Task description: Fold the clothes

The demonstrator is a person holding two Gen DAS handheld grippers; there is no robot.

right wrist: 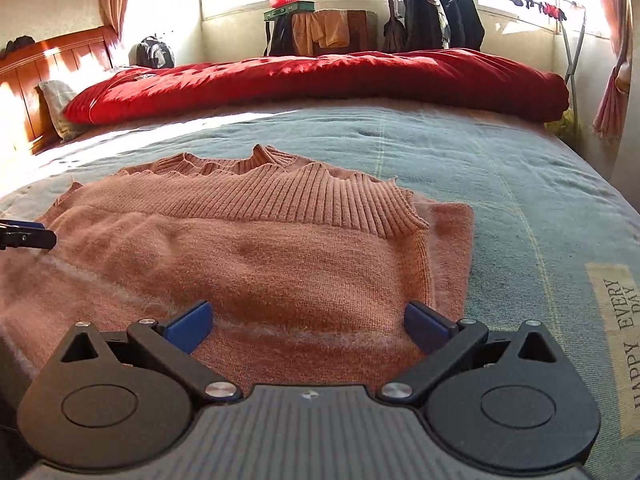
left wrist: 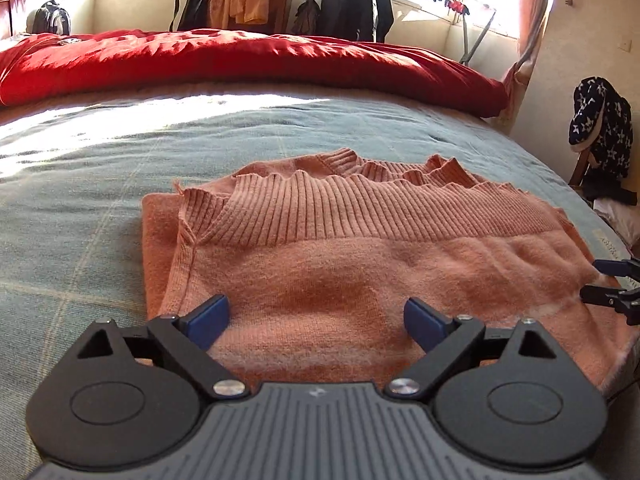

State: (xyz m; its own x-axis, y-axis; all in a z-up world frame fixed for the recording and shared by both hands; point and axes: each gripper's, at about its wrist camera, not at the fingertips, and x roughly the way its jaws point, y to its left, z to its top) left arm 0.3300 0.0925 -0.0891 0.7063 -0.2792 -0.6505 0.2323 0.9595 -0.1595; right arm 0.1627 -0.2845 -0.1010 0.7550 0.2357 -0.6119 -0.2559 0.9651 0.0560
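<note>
A salmon-pink knit sweater (left wrist: 360,248) lies folded on the bed, its ribbed hem band across the far side; it also shows in the right wrist view (right wrist: 248,248). My left gripper (left wrist: 316,320) is open, its blue pads spread over the sweater's near left part, holding nothing. My right gripper (right wrist: 308,320) is open over the sweater's near right part, also empty. The right gripper's fingers show at the right edge of the left wrist view (left wrist: 612,280). A left gripper finger shows at the left edge of the right wrist view (right wrist: 28,234).
The sweater rests on a grey-blue bedspread (left wrist: 100,152) with a "HAPPY EVERY DAY" label (right wrist: 612,340). A red duvet (right wrist: 320,84) lies across the far side. A clothes rack with jackets (right wrist: 436,16), a backpack (right wrist: 154,54) and a wooden headboard (right wrist: 48,64) stand beyond.
</note>
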